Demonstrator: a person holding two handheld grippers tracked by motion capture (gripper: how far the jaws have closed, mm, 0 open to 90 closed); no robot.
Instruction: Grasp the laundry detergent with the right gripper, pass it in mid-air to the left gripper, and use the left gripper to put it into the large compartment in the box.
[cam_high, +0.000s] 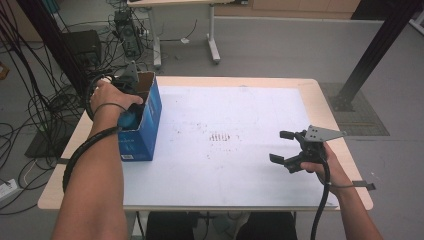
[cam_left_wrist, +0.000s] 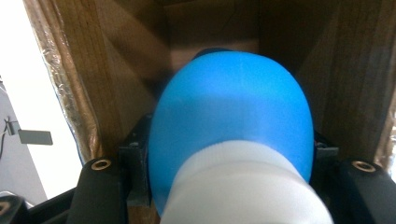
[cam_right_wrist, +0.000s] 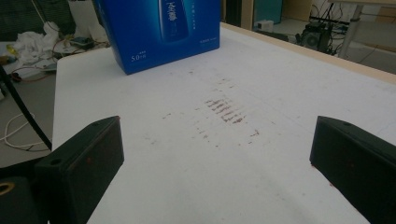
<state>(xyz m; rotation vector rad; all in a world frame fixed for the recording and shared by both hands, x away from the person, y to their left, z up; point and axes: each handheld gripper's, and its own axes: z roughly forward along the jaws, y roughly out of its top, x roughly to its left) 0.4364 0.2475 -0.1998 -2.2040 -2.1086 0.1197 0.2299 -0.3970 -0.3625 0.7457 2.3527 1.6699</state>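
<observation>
A blue carton (cam_high: 151, 119) stands open-topped at the table's left; the right gripper view shows its printed side (cam_right_wrist: 159, 32). My left gripper (cam_high: 131, 118) reaches down into it, and its view shows the brown cardboard walls (cam_left_wrist: 93, 70) all around. Between its jaws sits a rounded blue object with a white end (cam_left_wrist: 231, 135), and the left gripper (cam_left_wrist: 231, 154) is shut on it. My right gripper (cam_high: 281, 146) hovers low over the white sheet at the right, open, with nothing between its fingers (cam_right_wrist: 219, 149).
The white sheet (cam_high: 240, 175) covers most of the wooden table and carries a patch of reddish-brown smudges (cam_high: 220, 136) (cam_right_wrist: 226, 112) in the middle. Cables and a black box (cam_high: 82, 45) lie on the floor at the left; a black post (cam_high: 375, 50) stands at the far right.
</observation>
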